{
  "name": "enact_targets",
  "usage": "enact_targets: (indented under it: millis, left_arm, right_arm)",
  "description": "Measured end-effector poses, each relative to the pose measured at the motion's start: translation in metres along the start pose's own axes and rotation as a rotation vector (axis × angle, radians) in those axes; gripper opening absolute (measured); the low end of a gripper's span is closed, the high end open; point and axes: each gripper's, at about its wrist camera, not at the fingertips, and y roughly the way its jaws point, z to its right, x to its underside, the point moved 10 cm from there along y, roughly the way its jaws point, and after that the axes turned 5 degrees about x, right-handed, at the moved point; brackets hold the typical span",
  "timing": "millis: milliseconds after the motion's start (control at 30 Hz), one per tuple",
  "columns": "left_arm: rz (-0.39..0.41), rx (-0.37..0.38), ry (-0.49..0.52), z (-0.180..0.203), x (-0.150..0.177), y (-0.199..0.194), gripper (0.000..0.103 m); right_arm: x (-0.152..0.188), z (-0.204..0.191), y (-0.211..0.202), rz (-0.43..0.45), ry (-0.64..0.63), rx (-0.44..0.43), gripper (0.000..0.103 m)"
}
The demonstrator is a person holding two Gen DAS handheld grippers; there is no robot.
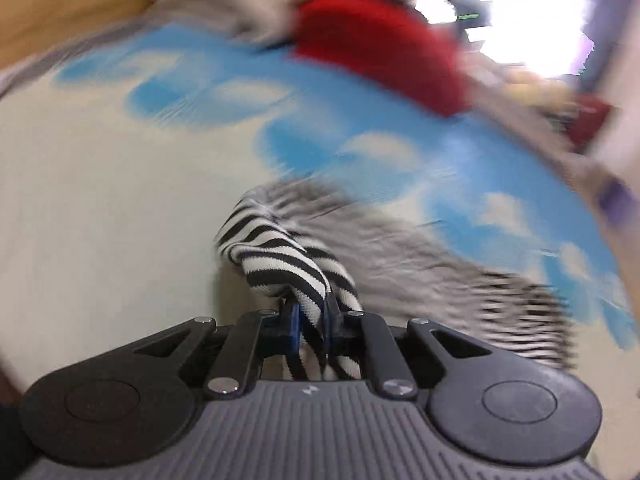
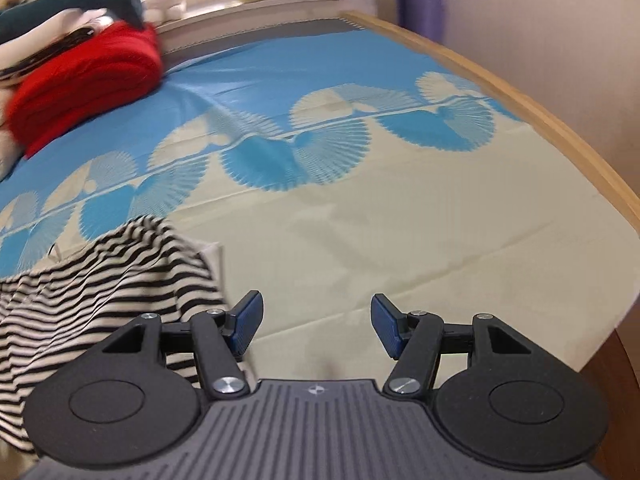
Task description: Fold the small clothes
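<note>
A black-and-white striped garment (image 1: 280, 252) is pinched between the blue pads of my left gripper (image 1: 312, 316), which is shut on a bunched fold of it. The rest of the cloth trails off blurred to the right over the bedsheet. In the right wrist view the same striped garment (image 2: 100, 280) lies rumpled at the lower left. My right gripper (image 2: 317, 326) is open above bare cream sheet, just right of the garment's edge, with nothing between its fingers.
The blue-and-cream patterned bedsheet (image 2: 360, 220) covers the bed, bounded by a wooden bed frame (image 2: 540, 120) at the right. A folded red blanket (image 2: 88, 80) and plush toys (image 2: 72, 4) sit at the far left; a purple cylinder (image 2: 420, 8) stands beyond the frame.
</note>
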Motion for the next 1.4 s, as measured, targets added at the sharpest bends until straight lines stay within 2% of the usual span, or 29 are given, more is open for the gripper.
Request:
enact_targets:
  millis: [67,133,267,333,400,467,500,533,667,733,833,1033,1100,1167,1233,1267,1300,1333,1400]
  left_arm:
    - [0.019,0.135,0.084,0.054,-0.006,-0.009,0.011]
    - [-0.002,0.278,0.179,0.114,0.0,-0.014,0.011]
    - [-0.085,0.483,0.383,0.219,0.048,-0.016,0.011]
    - [-0.17,0.554,0.452,0.257,0.084,-0.007,0.014]
    - [-0.274,0.589,0.474,0.276,0.117,0.008,0.017]
    - [-0.39,0.613,0.491,0.286,0.146,0.021,0.026]
    - [-0.422,0.596,0.503,0.285,0.153,0.025,0.034]
    - [-0.42,0.575,0.506,0.28,0.153,0.026,0.034]
    - [-0.368,0.586,0.467,0.245,0.119,0.014,0.04]
    - [-0.321,0.537,0.493,0.216,0.093,0.01,0.044]
    - [-0.277,0.467,0.521,0.174,0.063,0.009,0.045]
    - [-0.203,0.316,0.598,0.106,0.015,0.038,0.056]
    - [-0.182,0.285,0.585,0.083,0.006,0.042,0.056]
    - [-0.171,0.269,0.517,0.06,0.002,0.051,0.056]
    - [-0.209,0.216,0.507,0.045,0.0,0.06,0.054]
    - [-0.171,0.188,0.514,0.046,-0.009,0.059,0.054]
    - [-0.118,0.191,0.5,0.048,-0.019,0.057,0.057]
    - [-0.106,0.209,0.475,0.05,-0.024,0.058,0.058]
    - [-0.136,0.232,0.429,0.049,-0.027,0.066,0.058]
  right_arm:
    - [-0.002,0.006,-0.001,0.009,0.028,0.004,0.061]
    - [-0.005,0.014,-0.002,0.02,0.054,0.014,0.06]
    - [-0.013,0.034,-0.005,0.043,0.13,0.042,0.06]
    - [-0.014,0.042,-0.007,0.054,0.163,0.048,0.06]
    - [-0.014,0.047,-0.007,0.06,0.185,0.038,0.06]
    - [-0.014,0.049,-0.006,0.061,0.194,0.018,0.06]
    - [-0.014,0.049,-0.006,0.059,0.197,0.004,0.06]
    - [-0.014,0.046,-0.006,0.056,0.198,-0.012,0.06]
    - [-0.01,0.024,0.0,0.01,0.179,-0.137,0.06]
    - [-0.007,0.009,0.005,-0.023,0.167,-0.204,0.06]
    - [0.002,-0.019,0.015,-0.099,0.146,-0.293,0.061]
    - [0.012,-0.081,0.02,-0.15,0.05,-0.424,0.061]
    - [0.016,-0.099,0.02,-0.153,0.018,-0.45,0.061]
    - [0.02,-0.113,0.024,-0.169,-0.01,-0.461,0.061]
    - [0.024,-0.124,0.028,-0.187,-0.026,-0.475,0.061]
    - [0.026,-0.13,0.03,-0.2,-0.033,-0.479,0.061]
    - [0.028,-0.135,0.032,-0.208,-0.043,-0.476,0.061]
    - [0.029,-0.138,0.034,-0.213,-0.052,-0.471,0.061]
    - [0.032,-0.148,0.038,-0.223,-0.082,-0.471,0.061]
